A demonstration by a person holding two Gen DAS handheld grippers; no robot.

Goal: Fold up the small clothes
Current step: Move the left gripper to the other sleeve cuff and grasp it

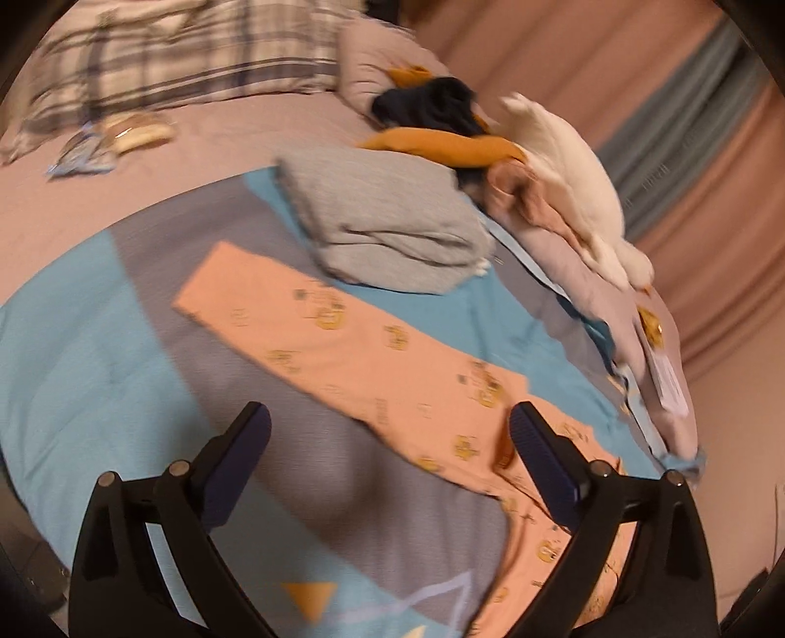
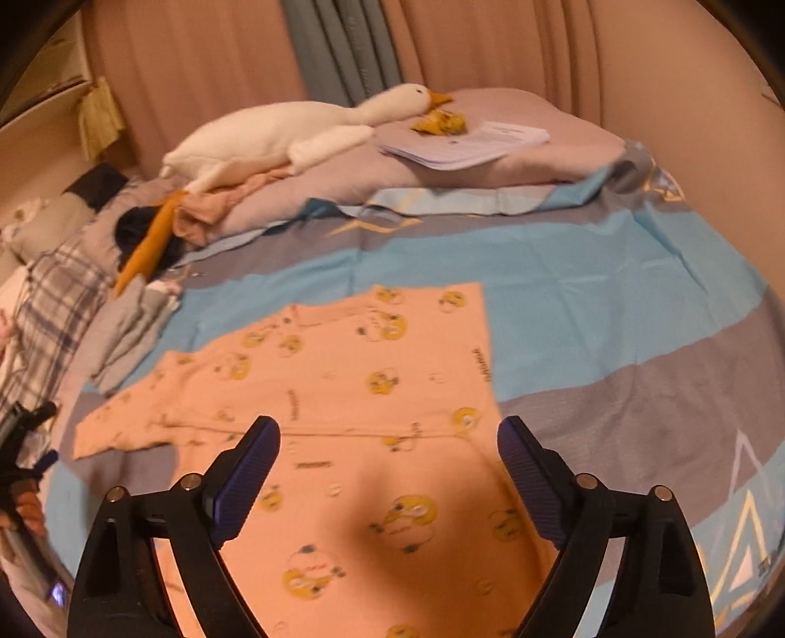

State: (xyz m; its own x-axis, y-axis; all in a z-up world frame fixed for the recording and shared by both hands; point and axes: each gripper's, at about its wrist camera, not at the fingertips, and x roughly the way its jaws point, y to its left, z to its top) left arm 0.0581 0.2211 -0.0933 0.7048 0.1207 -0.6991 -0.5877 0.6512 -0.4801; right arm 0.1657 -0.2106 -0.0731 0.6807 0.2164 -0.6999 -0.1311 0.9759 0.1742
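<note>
A small peach garment (image 2: 353,392) printed with yellow cartoon birds lies spread flat on the blue and grey bedspread (image 2: 613,294). In the left wrist view the same garment (image 1: 373,353) runs as a long strip from the upper left down to the lower right. My left gripper (image 1: 390,432) hangs open above the bedspread; its right finger is over the garment's edge and nothing sits between the pads. My right gripper (image 2: 387,441) is open too, above the middle of the garment, holding nothing. The left gripper's tool (image 2: 24,441) shows at that view's left edge.
A folded grey garment (image 1: 392,216) lies beyond the peach one. A white plush goose (image 2: 294,132), orange and dark clothes (image 2: 147,240), papers (image 2: 466,142) and a lilac quilt (image 2: 539,157) lie along the bed's far side. A plaid blanket (image 1: 186,49) and pink curtains (image 2: 490,44) stand behind.
</note>
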